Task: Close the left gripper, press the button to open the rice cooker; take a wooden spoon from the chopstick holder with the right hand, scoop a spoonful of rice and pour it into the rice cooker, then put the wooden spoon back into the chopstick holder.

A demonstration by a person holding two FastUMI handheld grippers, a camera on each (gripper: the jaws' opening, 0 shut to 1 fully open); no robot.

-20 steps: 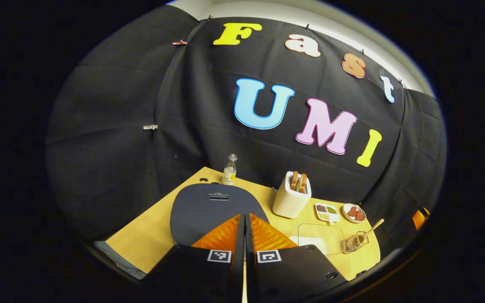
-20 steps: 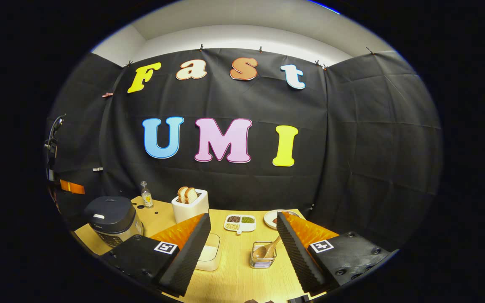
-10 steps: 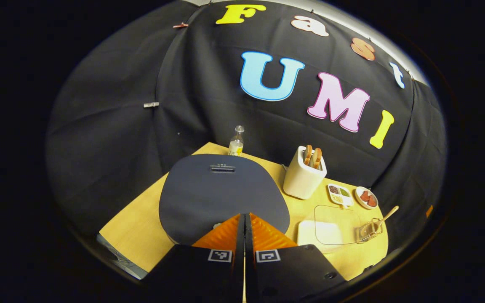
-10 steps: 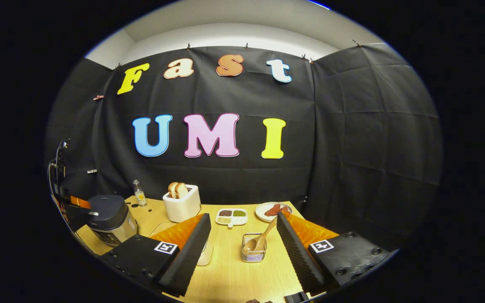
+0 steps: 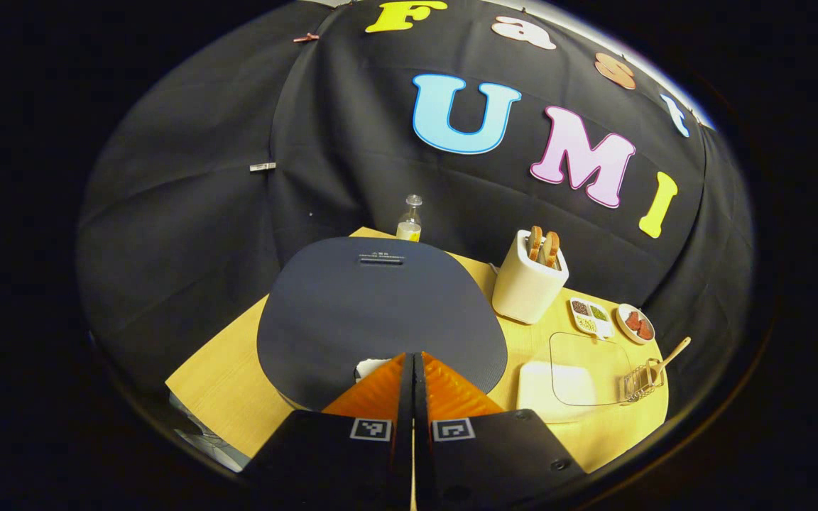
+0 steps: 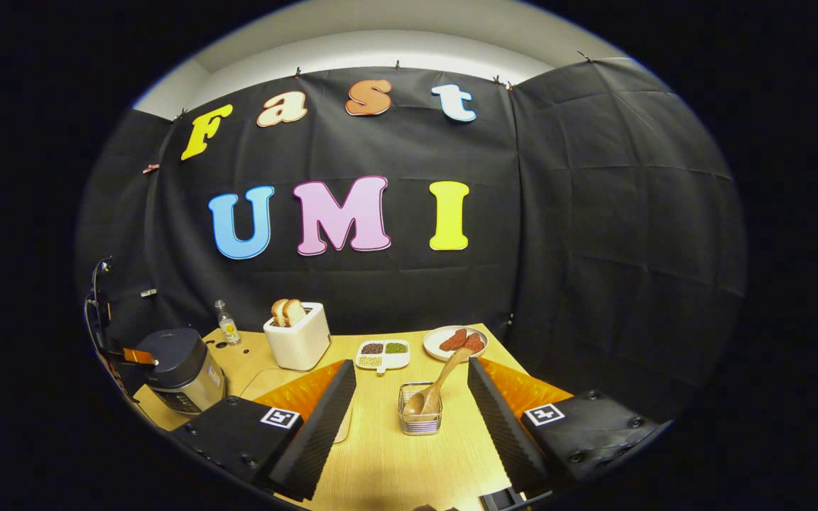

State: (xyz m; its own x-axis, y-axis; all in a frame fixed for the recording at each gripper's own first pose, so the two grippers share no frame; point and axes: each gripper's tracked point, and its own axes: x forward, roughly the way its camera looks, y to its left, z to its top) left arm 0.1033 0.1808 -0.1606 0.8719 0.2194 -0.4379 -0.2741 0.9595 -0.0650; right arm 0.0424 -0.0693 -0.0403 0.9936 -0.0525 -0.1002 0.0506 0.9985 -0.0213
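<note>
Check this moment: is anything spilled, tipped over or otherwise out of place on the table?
Nothing stands out. The rice cooker sits upright with its lid down, the wooden spoon leans in the chopstick holder, and the toaster and dishes stand level, with no visible spills.

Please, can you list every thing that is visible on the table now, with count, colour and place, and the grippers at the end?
Rice cooker: one, dark lid, shut, table's left end.
Bottle: one, clear, behind the cooker.
Toaster: one, white, two bread slices in it, rear middle.
Divided dish: one, white, right of the toaster.
Plate: one, white, red pieces on it, rear right.
Chopstick holder: one, wire, table's middle.
Wooden spoon: one, leaning in the holder.
Clear box: one, beside the cooker.
Left gripper: jaws together, at the cooker's white button.
Right gripper: jaws apart, facing the holder.
</note>
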